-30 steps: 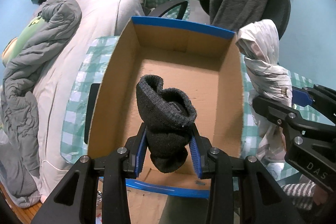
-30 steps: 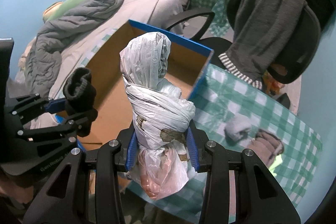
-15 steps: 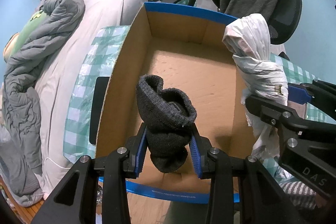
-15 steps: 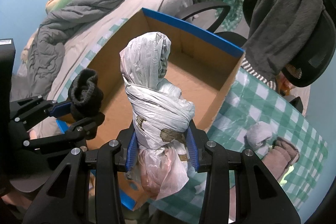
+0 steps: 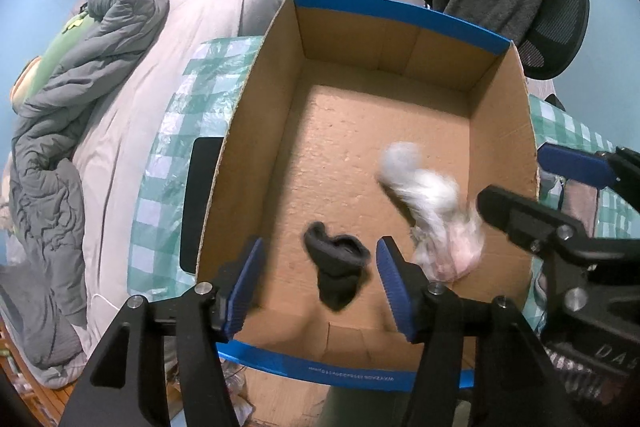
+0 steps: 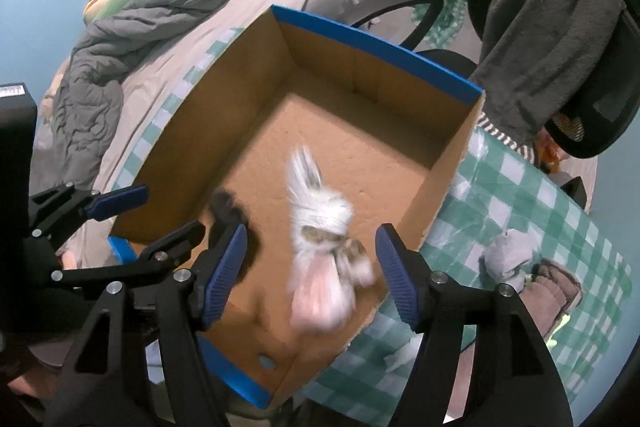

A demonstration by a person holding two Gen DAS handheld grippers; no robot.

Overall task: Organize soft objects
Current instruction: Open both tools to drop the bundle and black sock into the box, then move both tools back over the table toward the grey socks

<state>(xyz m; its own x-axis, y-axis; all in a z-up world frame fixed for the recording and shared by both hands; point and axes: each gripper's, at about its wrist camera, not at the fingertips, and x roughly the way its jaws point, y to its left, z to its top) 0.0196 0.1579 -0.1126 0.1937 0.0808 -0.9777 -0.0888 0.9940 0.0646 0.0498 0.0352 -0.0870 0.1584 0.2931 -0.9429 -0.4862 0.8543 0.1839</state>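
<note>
Both grippers hang over an open cardboard box (image 5: 500, 131) with blue-taped rims, pointing steeply down into it. A second ago each was clamped on a soft item; now both have let go.

The left gripper (image 5: 318, 281) has its jaws opening, the blue pads spread clear of the rolled dark sock (image 5: 336, 265) they were squeezing a moment earlier. The sock sits between the pads, touching neither, low in the box toward its near wall; whether it has landed on the cardboard floor or is in mid-drop cannot be told.

The right gripper (image 6: 310, 269) is opening its jaws too. The white knotted plastic bag bundle (image 6: 320, 227) it carried is smeared with motion blur between and below the pads, apparently falling into the box just to the right of the sock.

On the green checked bench (image 6: 532, 203) to the right of the box, a small grey bundle (image 6: 506, 259) and a brownish folded item (image 6: 556, 285) lie near each other, outside the box.

As a judgement: two soft items now count as put away, both hands are free, and the pieces left on the bench look like the next to collect.
</note>
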